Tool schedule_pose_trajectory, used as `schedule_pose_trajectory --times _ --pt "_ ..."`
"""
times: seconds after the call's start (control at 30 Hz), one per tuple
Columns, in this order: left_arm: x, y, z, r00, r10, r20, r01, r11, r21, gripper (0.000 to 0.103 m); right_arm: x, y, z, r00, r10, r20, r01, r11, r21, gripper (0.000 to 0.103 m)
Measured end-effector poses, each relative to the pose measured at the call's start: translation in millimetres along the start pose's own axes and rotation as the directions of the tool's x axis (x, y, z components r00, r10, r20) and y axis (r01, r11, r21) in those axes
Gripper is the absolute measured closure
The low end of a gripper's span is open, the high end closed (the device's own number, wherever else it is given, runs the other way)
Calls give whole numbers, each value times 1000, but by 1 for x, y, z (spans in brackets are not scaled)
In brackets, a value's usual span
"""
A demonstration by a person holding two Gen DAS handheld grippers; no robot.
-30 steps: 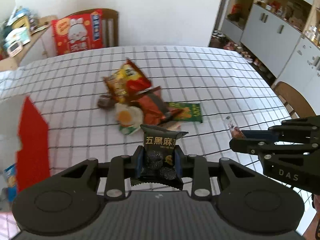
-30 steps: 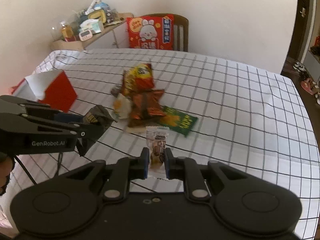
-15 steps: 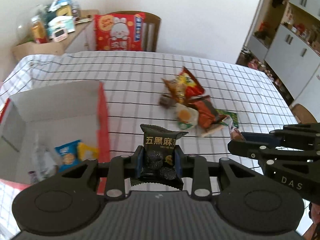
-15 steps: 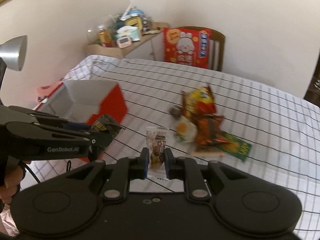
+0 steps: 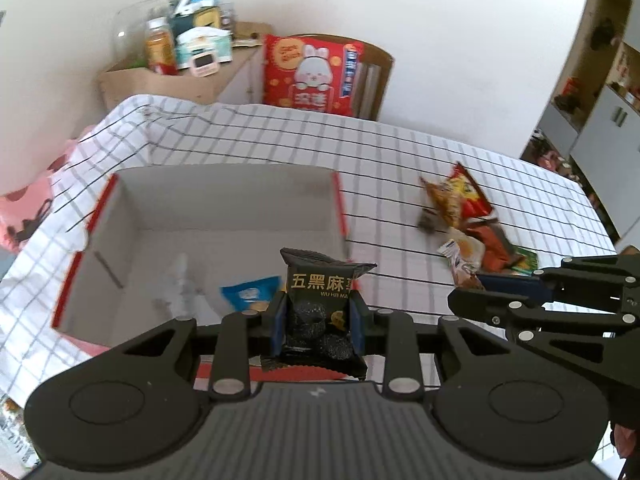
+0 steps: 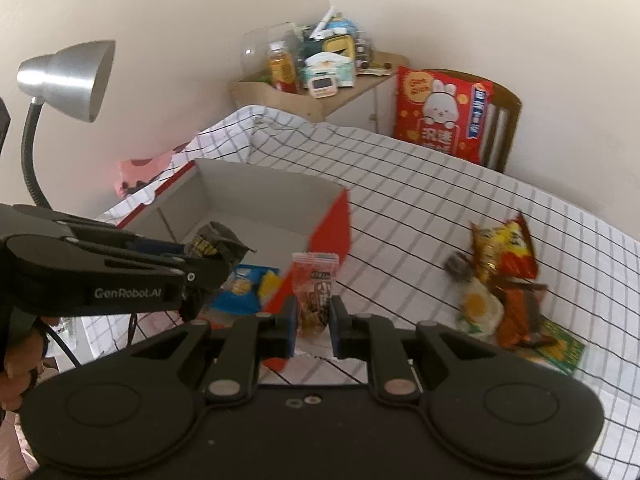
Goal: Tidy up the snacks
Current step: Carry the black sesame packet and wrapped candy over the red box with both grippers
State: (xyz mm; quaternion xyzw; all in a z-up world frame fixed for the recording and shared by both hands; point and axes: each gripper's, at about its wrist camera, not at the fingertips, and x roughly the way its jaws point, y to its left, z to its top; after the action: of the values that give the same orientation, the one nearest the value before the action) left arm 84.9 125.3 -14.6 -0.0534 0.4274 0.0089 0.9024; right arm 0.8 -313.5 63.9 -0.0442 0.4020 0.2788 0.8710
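My left gripper is shut on a black sesame snack packet and holds it over the near right corner of the open red-and-white box. The box holds a blue packet and a clear wrapper. My right gripper is shut on a small clear snack packet, just right of the box in the right wrist view. The left gripper shows there over the box. A pile of loose snacks lies on the checked tablecloth to the right; it also shows in the right wrist view.
A red bunny snack bag leans on a wooden chair at the table's far side. A cluttered side cabinet stands at the far left. A silver desk lamp rises at the left. Cupboards line the right wall.
Both grippers have swung left with their packets held. The box has come into full view under the left gripper, and the snack pile has slid to the right of both views.
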Motion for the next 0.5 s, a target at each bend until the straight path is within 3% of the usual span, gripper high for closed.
schedule_pose_trajectory --times 0.5 --pt "22 87 15 990 138 -22 -140 988 -64 73 72 44 35 998 15 -56 -18 998 -54 87"
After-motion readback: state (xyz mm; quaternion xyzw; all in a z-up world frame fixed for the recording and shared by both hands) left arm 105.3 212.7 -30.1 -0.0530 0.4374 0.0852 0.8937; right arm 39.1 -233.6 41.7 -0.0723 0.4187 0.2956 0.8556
